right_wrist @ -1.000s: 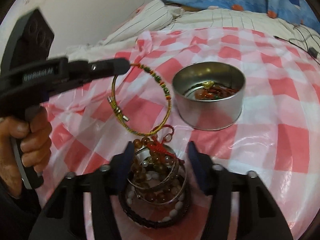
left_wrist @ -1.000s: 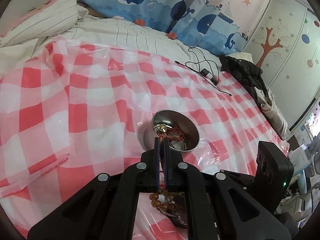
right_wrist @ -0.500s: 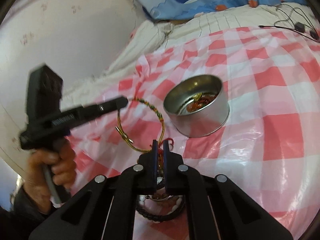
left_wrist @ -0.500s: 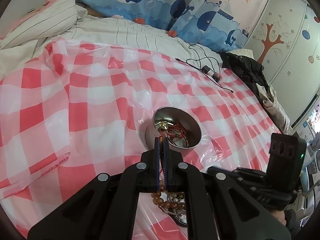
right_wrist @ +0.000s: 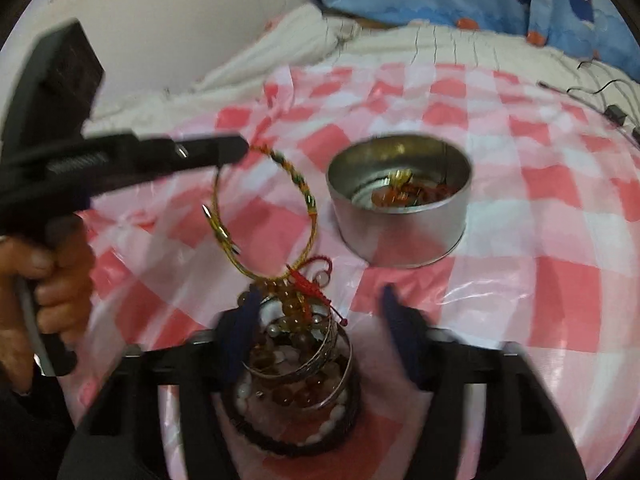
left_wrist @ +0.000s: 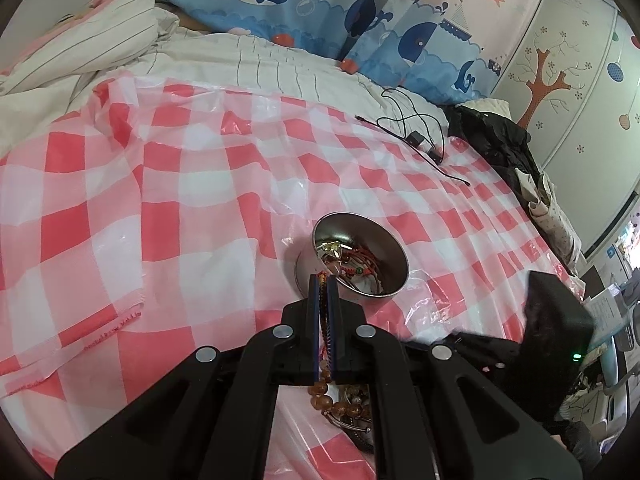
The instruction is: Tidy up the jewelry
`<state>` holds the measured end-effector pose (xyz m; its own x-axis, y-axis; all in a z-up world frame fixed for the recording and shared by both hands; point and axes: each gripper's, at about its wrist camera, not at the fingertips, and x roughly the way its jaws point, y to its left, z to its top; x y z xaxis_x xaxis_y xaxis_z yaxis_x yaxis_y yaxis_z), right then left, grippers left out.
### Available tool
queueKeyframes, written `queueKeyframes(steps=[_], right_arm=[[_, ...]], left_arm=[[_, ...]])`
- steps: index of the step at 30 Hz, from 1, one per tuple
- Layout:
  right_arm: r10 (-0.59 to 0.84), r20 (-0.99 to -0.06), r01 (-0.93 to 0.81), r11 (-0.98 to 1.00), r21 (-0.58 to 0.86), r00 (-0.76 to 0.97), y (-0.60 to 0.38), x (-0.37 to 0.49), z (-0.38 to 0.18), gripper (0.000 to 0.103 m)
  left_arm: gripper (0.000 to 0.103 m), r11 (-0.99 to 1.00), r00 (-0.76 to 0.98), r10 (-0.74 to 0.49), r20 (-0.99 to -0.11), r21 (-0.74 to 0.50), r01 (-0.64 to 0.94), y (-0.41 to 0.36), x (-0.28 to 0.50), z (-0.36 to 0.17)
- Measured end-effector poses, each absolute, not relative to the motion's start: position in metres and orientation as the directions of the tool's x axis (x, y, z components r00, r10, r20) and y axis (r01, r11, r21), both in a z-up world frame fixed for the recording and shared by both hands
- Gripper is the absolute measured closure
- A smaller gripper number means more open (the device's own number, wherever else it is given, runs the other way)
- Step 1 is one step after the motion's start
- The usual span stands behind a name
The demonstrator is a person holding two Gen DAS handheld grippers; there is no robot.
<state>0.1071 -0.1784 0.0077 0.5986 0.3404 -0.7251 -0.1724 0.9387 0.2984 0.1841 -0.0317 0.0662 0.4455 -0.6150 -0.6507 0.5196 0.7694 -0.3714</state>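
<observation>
My left gripper (left_wrist: 324,280) is pinching a braided cord bracelet (right_wrist: 308,196), its fingers (left_wrist: 314,312) pressed together on the cord. In the right wrist view the bracelet is hanging as a gold, green and red loop from that gripper's tip, its lower end with a red knot touching the top of the jewelry pile (right_wrist: 296,364). My left hand (right_wrist: 48,284) is gripping the handle at the left edge of that view.

My right gripper (right_wrist: 316,304) is standing spread, having just been opening, with its blue fingers (right_wrist: 244,320) on either side of the pile; the pads are not pressing on anything.

The pile is lying on the bed's red-and-white checked sheet (left_wrist: 168,208): amber beads, silver bangles, a dark band with white beads. Just beyond it a round metal tin (right_wrist: 400,208) is sitting upright on the sheet, apart from the hanging loop, holding a gold piece and red and green beaded strands.

Farther out, a black cable (left_wrist: 416,136) is lying near the sheet's far edge, and a whale-print curtain (left_wrist: 320,4) is hanging behind the striped bedding (left_wrist: 240,68).
</observation>
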Motion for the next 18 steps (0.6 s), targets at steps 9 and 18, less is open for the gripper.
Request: queueKeyframes(steps=[9,18], right_arm=[[0.516,-0.528,-0.132,0.788,0.601,0.675,-0.229,0.091,0.021,0.099],[0.539,-0.454,-0.123,0.728,0.674,0.709,-0.25,0.08,0.033,0.099]], left_arm=[[0.1,0.769,0.442,-0.611,-0.657,-0.36,0.528,-0.034,0.183,0.066],[0.1,0.765,0.445,-0.608,-0.657,-0.336,0.549,-0.043,0.178,0.068]])
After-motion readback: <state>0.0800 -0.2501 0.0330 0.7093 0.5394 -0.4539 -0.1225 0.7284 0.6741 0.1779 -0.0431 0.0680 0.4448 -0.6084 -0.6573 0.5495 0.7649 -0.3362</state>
